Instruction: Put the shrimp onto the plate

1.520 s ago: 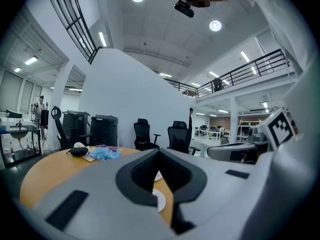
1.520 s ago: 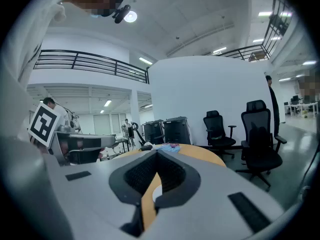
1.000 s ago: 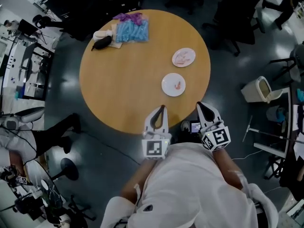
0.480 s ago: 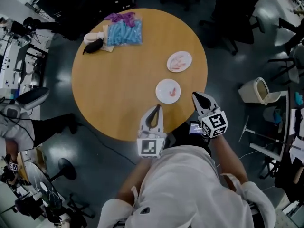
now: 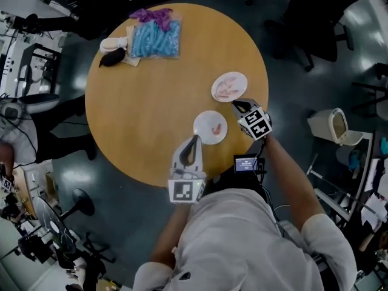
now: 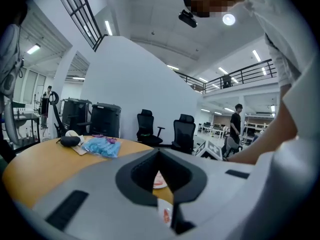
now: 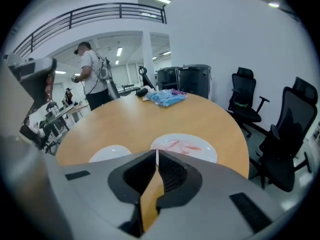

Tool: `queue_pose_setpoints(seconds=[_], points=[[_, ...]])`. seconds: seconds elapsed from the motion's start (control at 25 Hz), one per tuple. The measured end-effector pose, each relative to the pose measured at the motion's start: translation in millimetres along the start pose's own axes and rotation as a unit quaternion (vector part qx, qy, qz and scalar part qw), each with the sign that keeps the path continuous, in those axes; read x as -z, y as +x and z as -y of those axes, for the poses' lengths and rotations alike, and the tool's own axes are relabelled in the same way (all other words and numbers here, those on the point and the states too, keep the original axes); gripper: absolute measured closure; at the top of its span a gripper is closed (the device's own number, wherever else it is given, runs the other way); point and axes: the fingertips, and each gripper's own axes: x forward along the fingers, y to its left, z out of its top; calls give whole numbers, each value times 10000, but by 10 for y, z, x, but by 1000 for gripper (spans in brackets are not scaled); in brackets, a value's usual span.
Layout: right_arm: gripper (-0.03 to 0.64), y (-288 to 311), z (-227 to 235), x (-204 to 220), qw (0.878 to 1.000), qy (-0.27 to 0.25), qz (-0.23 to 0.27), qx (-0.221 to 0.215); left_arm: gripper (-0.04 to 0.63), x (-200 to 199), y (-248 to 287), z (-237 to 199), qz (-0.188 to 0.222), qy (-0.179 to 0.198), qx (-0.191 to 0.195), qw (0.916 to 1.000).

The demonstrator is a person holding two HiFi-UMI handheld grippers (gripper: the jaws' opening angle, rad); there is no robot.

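From the head view I have the round wooden table below me with two small white plates at its near right edge. The far white plate carries a loose pile of pink shrimp, and the near white plate holds one single pink shrimp. I judge the far one is the supply and the near one the target, with most of the job left. My right gripper points steeply down, its tips just at the near rim of the far plate. In the right gripper view its jaws are pressed together with nothing between them, the shrimp lying straight ahead past the tips. I read that as lining up for a pick, and the jaws would have to part before they can take one. My left gripper hangs at the near edge of the table, just beside the near plate, its jaws also closed on nothing. It seems parked there to stay out of the right arm's way. At the far left of the table, well apart from the plates, lie a clear bag of blue pieces, a purple bundle and a black pouch. For writing, I can read nothing. The cubes on both grippers show only black-and-white square markers, and the small lit screen at my waist is too small to make out.
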Motion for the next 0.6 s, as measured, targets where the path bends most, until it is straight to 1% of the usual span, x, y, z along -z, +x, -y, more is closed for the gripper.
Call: queue_pose_setpoints(seconds=[0.12, 0.32, 0.4, 0.52, 0.6], points=[[595, 280, 54, 25, 9988, -199, -401, -195, 588, 37, 87, 11, -193, -213, 83, 9996], [576, 602, 103, 134, 9928, -424, -1043, -417, 588, 135, 127, -49, -334, -320, 187, 9988], [516, 702, 102, 144, 9895, -593, -1220, -502, 588, 174, 150, -104, -391, -380, 183, 9983], [511, 816, 97, 137, 9847, -848, -1408, -578, 588, 221, 180, -162, -435, -465, 168, 9978], [511, 866, 106, 175, 9820, -897, -1551, -599, 588, 243, 177, -182, -454, -498, 187, 9976]])
